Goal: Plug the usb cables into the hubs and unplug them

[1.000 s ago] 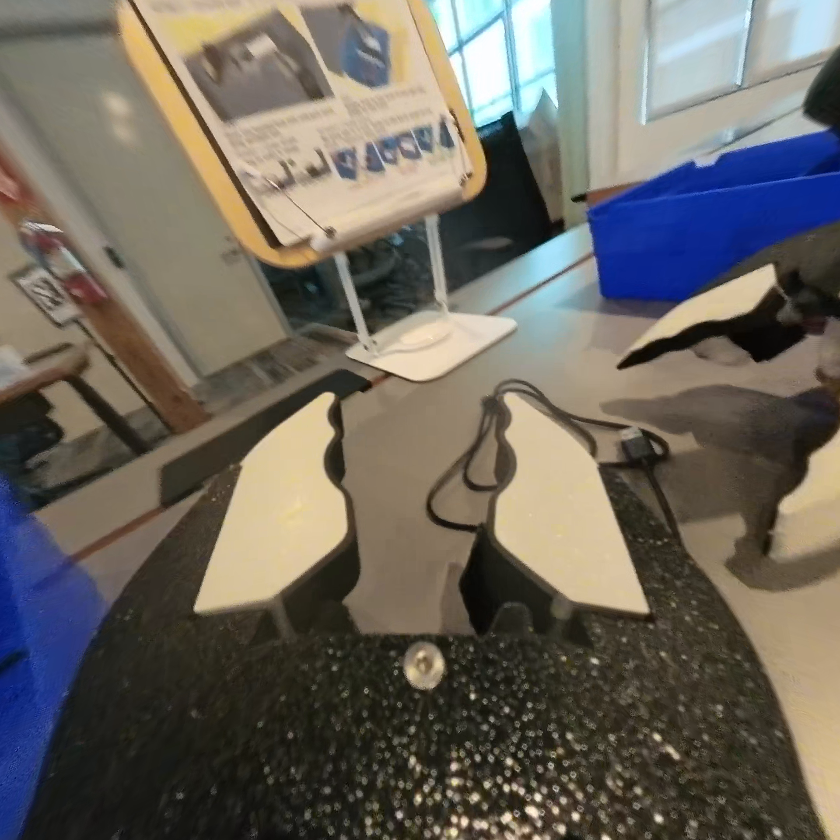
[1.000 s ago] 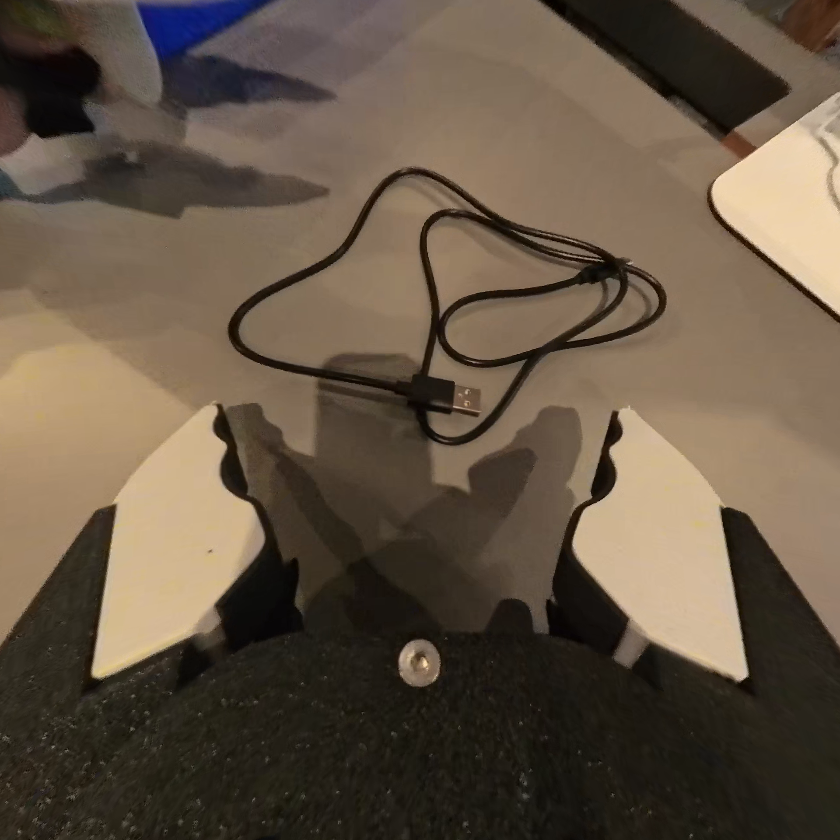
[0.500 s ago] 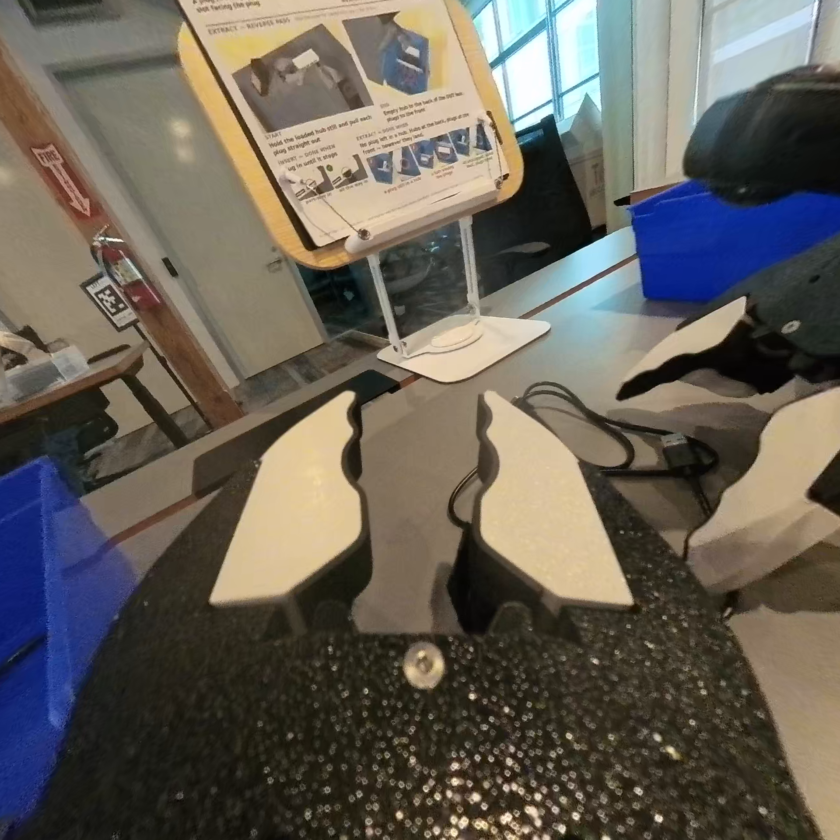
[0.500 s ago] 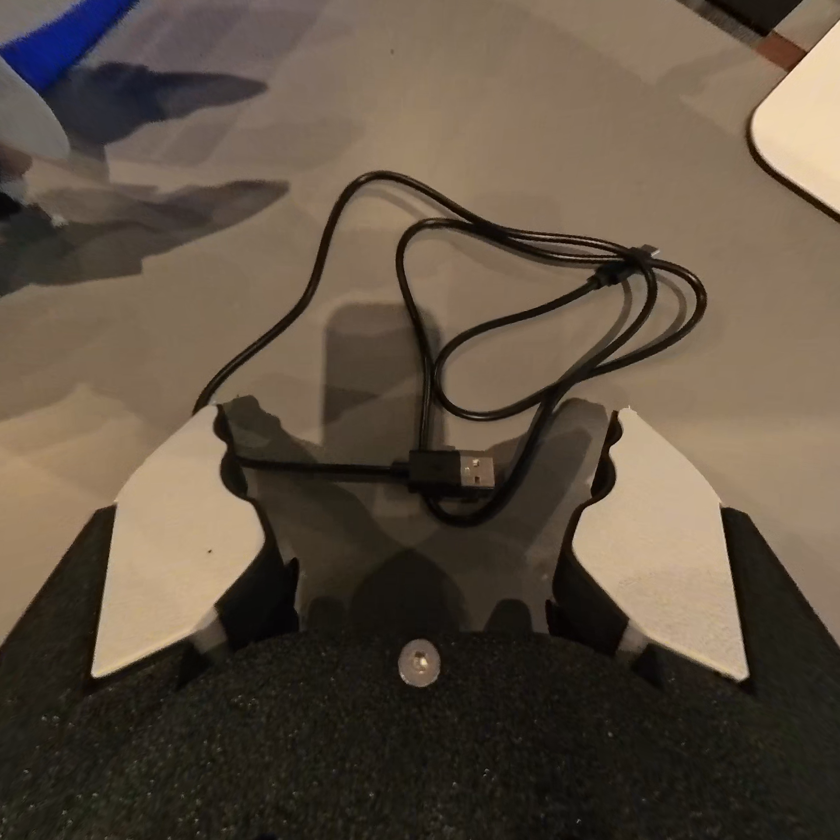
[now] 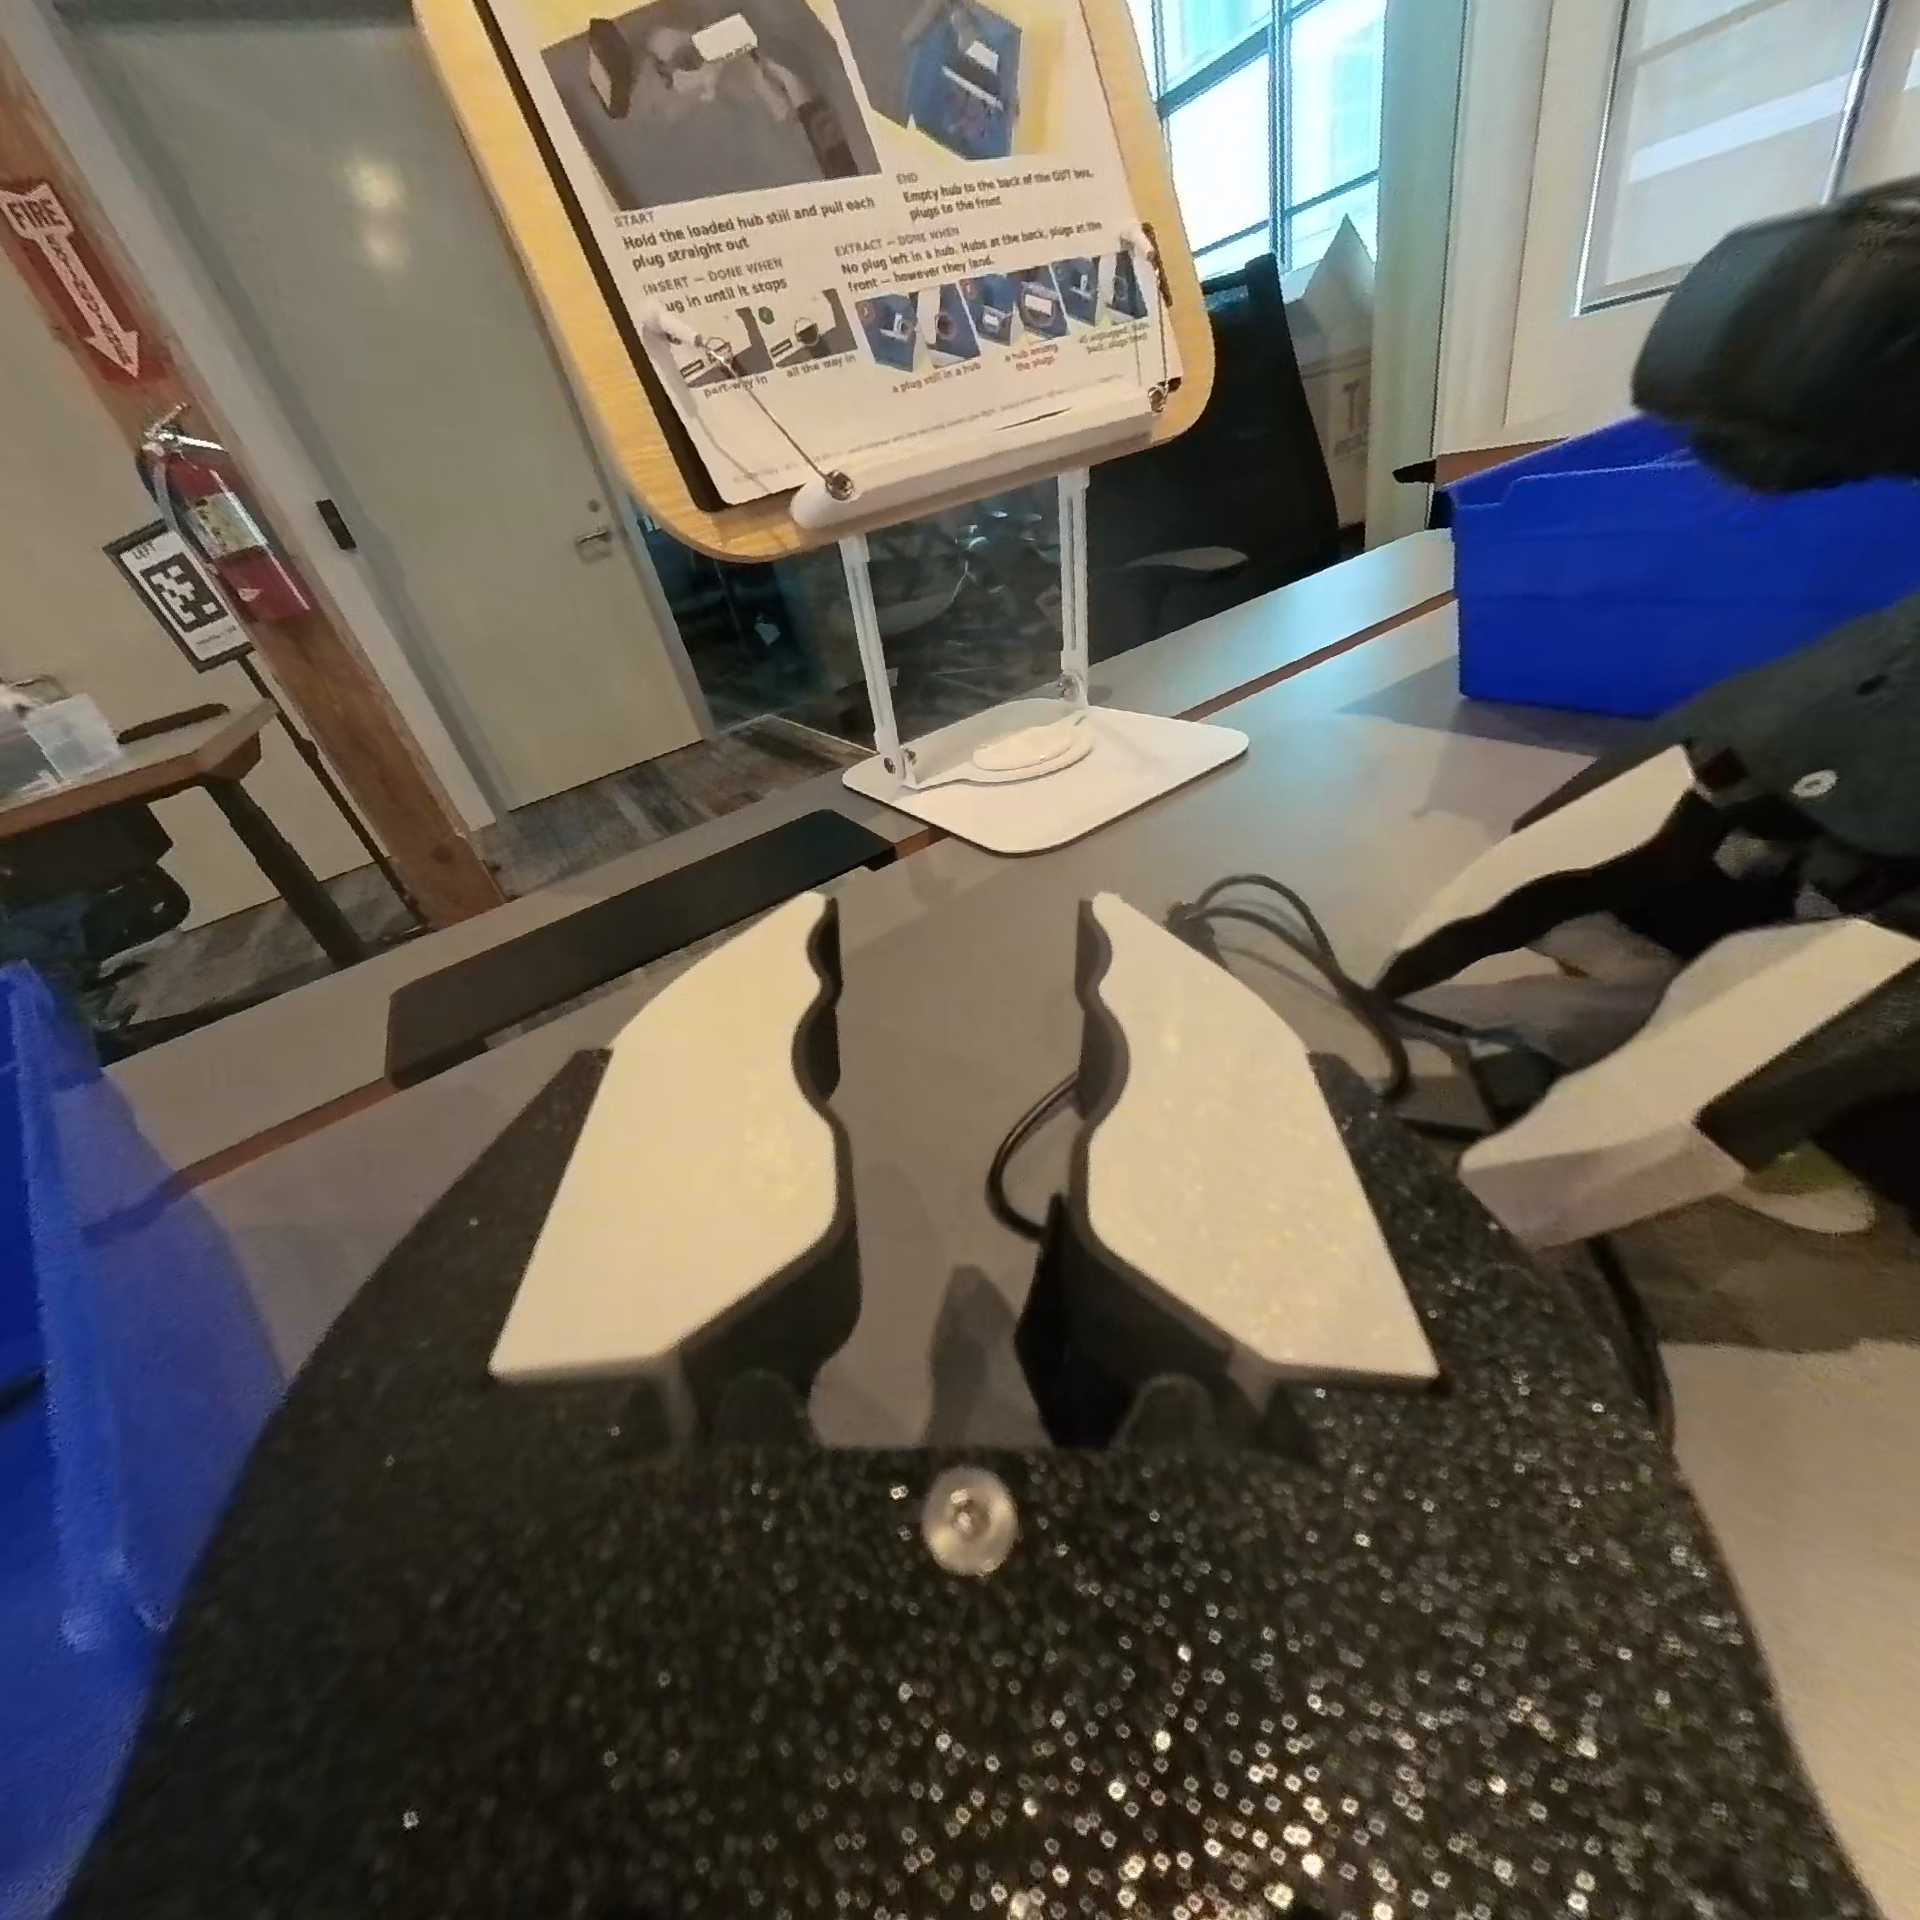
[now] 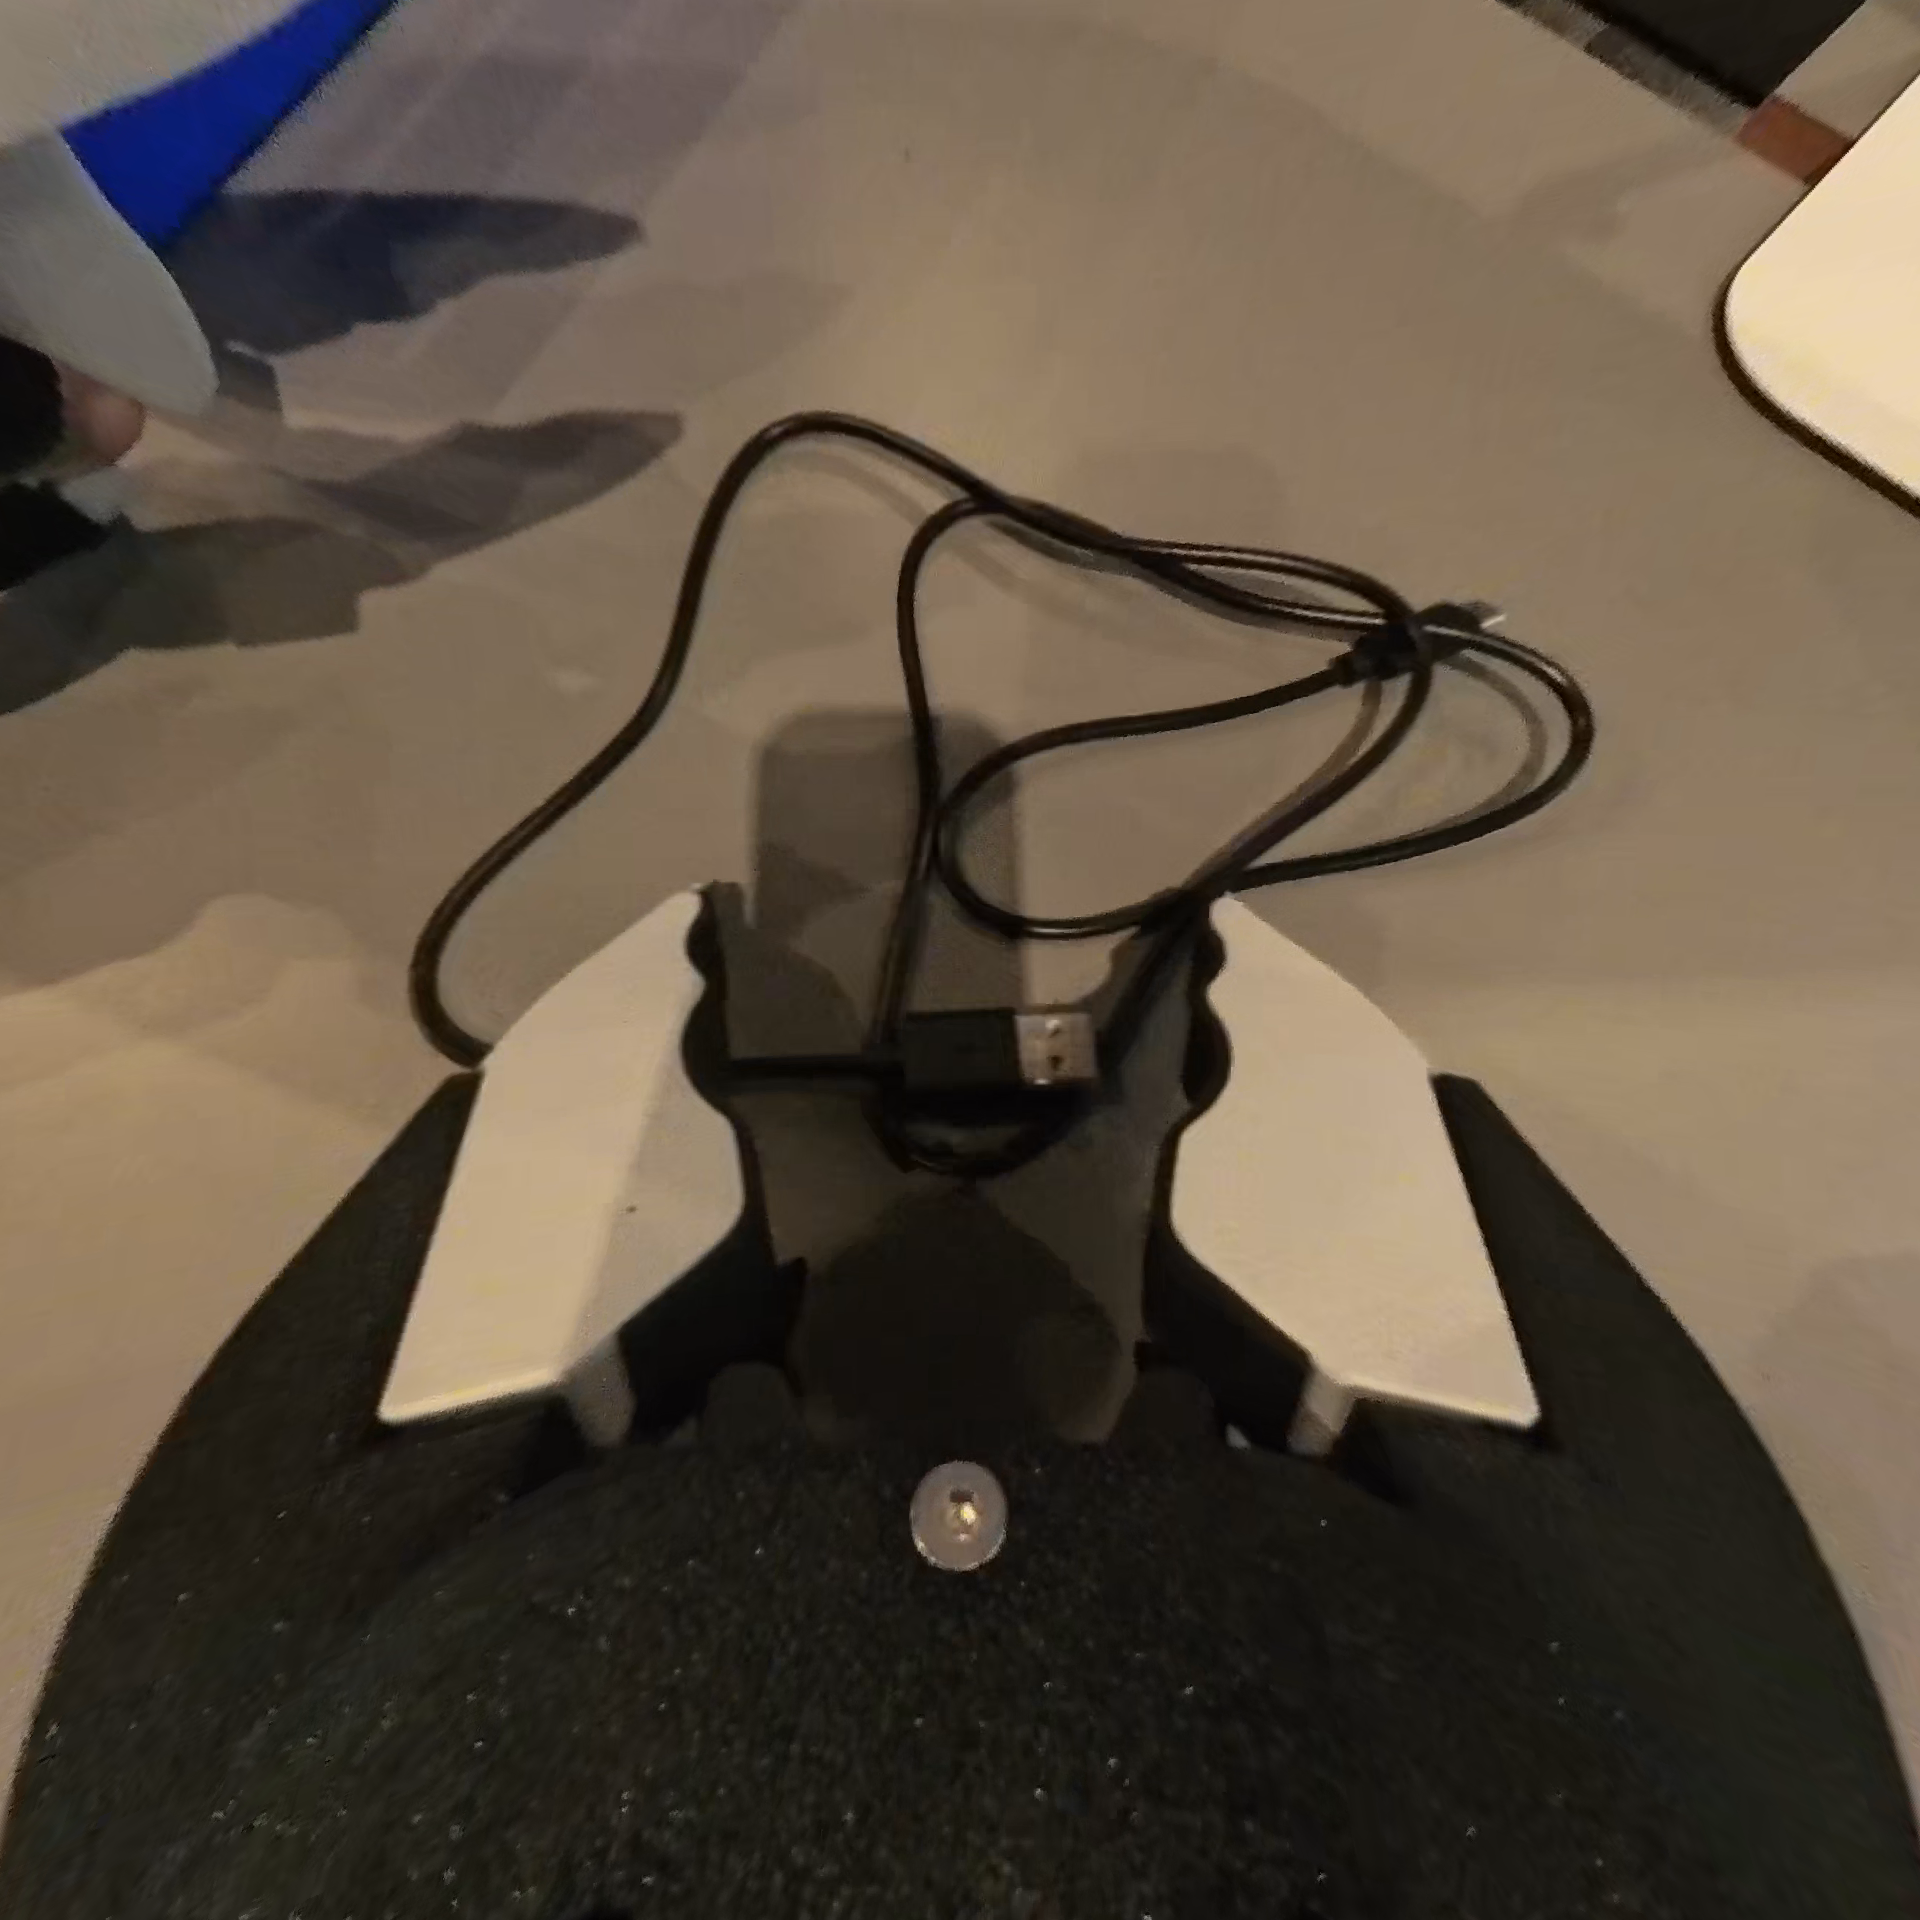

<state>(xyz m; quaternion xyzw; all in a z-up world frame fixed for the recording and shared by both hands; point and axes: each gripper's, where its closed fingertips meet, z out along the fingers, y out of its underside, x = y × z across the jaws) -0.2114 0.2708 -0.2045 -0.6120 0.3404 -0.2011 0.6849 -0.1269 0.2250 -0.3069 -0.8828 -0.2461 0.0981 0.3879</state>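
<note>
A black USB cable (image 6: 1143, 551) lies coiled on the grey table (image 6: 1039, 208). Its USB-A plug (image 6: 997, 1049) lies crosswise between the fingers of my right gripper (image 6: 956, 904). The jaws are partly closed around the plug, its metal tip near the right pad, and the cord runs out under the left finger. My left gripper (image 5: 956, 914) is empty, jaws narrowly apart, to the left of the cable (image 5: 1278, 914). The right gripper (image 5: 1455, 1049) shows at the right of the left wrist view, low over the plug. No hub is in view.
An instruction board on a white stand (image 5: 1049, 779) is at the back of the table; its base shows in the right wrist view (image 6: 1849, 312). A blue bin (image 5: 1621, 613) stands at the back right, another blue bin (image 5: 62, 1247) at the near left. A black strip (image 5: 623, 935) lies along the table's far edge.
My right gripper moved forward and down over the plug and its jaws narrowed from wide open. My left gripper's jaws also narrowed and it tilted up.
</note>
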